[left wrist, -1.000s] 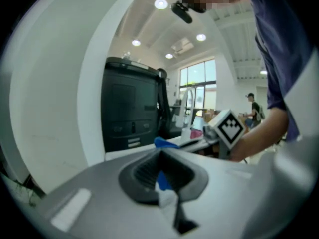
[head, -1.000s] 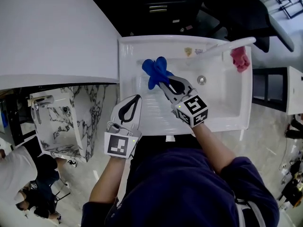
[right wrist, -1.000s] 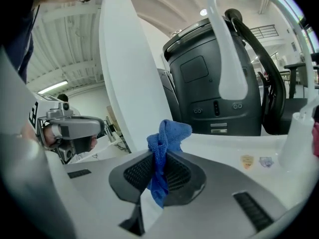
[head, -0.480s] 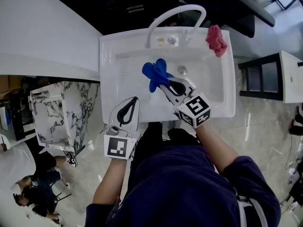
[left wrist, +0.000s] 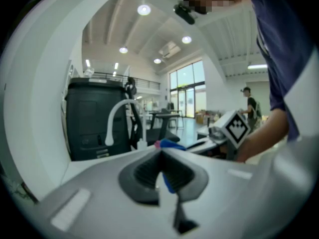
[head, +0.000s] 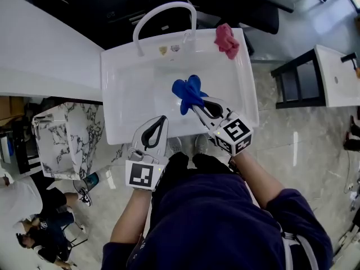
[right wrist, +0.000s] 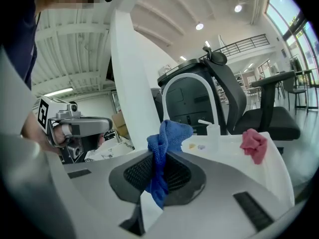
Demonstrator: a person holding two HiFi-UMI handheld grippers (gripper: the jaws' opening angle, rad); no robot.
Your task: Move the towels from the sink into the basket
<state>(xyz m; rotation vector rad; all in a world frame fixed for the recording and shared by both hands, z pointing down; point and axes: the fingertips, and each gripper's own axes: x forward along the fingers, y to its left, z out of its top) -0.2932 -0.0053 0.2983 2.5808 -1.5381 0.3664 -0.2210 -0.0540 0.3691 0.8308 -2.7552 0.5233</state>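
Observation:
In the head view a blue towel [head: 188,91] hangs bunched over the white sink [head: 121,72], right of the basin's middle. My right gripper [head: 194,106] is shut on its lower end. The right gripper view shows the blue towel [right wrist: 167,133] pinched between the dark pads, right gripper [right wrist: 158,156] pointing at the sink's back rim. A red towel [head: 226,40] lies crumpled on the sink's far right corner, the same red towel [right wrist: 254,143] showing to the right. My left gripper [head: 163,118] hovers at the sink's front edge, shut and empty; the left gripper [left wrist: 160,154] tips meet. No basket is in view.
A white arched faucet [head: 163,13] stands at the sink's back rim beside a small bottle [right wrist: 213,131]. A marble-patterned stand [head: 62,139] is left of the sink, a white table [head: 337,66] at the right. A dark bin [left wrist: 94,118] and a chair stand behind.
Both grippers have moved rightward along the sink, the right one carrying the blue towel from the basin's left part to its right half. The red towel has stayed on the rim.

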